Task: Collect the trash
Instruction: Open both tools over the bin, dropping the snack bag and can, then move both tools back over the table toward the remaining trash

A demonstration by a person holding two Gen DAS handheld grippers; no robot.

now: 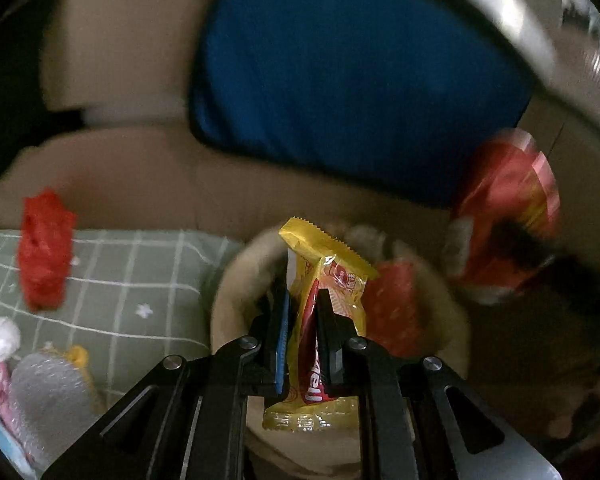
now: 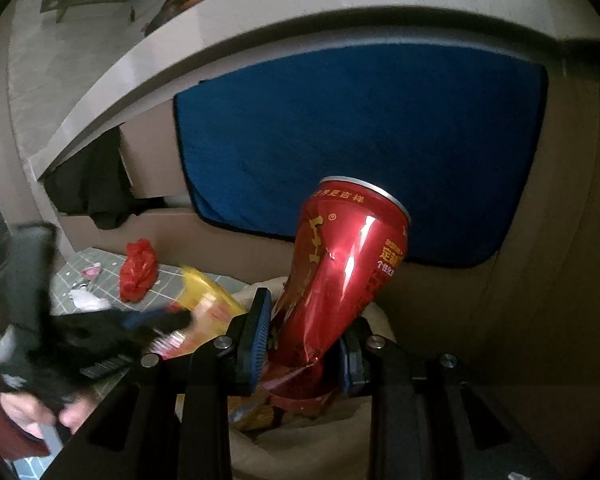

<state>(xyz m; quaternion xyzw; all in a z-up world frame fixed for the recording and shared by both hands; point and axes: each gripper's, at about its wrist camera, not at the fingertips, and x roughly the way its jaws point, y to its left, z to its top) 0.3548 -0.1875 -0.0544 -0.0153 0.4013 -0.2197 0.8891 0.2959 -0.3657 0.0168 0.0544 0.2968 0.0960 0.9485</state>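
- Step, as I judge it: drop both pieces into the beige bag [image 1: 452, 320]; centre each over the mouth before releasing.
- Left tongs [image 1: 302, 322]: nearly closed, pinching yellow wrapper [image 1: 328, 276] above the bag opening.
- Right tongs [image 2: 304, 336]: part-open, clamping dented red can [image 2: 340, 264], tilted, over the bag.
- Red crumpled scrap [image 1: 44, 248] lies on the checked bedsheet [image 1: 140, 272], uncollected.

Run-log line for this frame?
left gripper: yellow wrapper held | right gripper: crushed red can held | both above beige bag

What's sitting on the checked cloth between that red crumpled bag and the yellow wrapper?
Nothing: in the right wrist view the checked cloth between the red bag and the yellow wrapper is bare.
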